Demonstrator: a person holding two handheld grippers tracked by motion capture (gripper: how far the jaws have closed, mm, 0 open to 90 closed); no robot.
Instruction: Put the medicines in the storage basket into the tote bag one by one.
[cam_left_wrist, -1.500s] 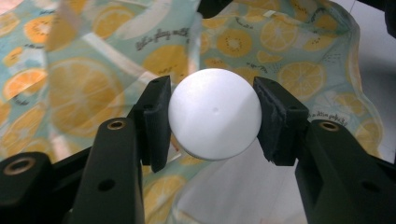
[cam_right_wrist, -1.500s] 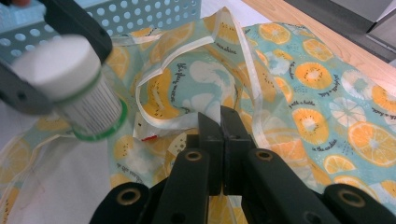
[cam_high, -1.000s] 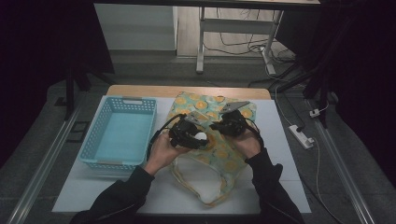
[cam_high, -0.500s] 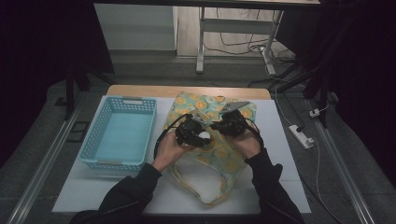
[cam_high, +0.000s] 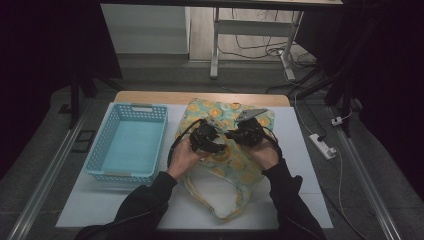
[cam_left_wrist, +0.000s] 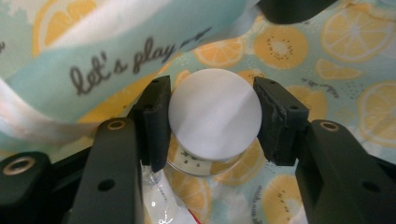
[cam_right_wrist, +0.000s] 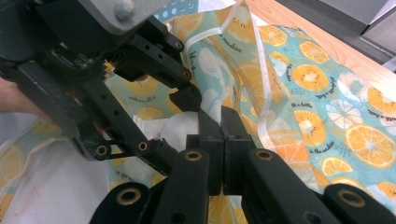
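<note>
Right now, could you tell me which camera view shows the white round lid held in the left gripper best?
The left gripper view: the white round lid sits face-on between the left gripper pads, sharp against the citrus-print bag. The high view shows it as a small pale spot. In the right gripper view I cannot make it out.

Both my forearms come in low, hands close together mid-frame. Left gripper (cam_high: 212, 144) — jaws part-open, pads pressed on either side of something round. Right gripper (cam_high: 239, 134) — jaws pressed fully together, just beside the left.
</note>
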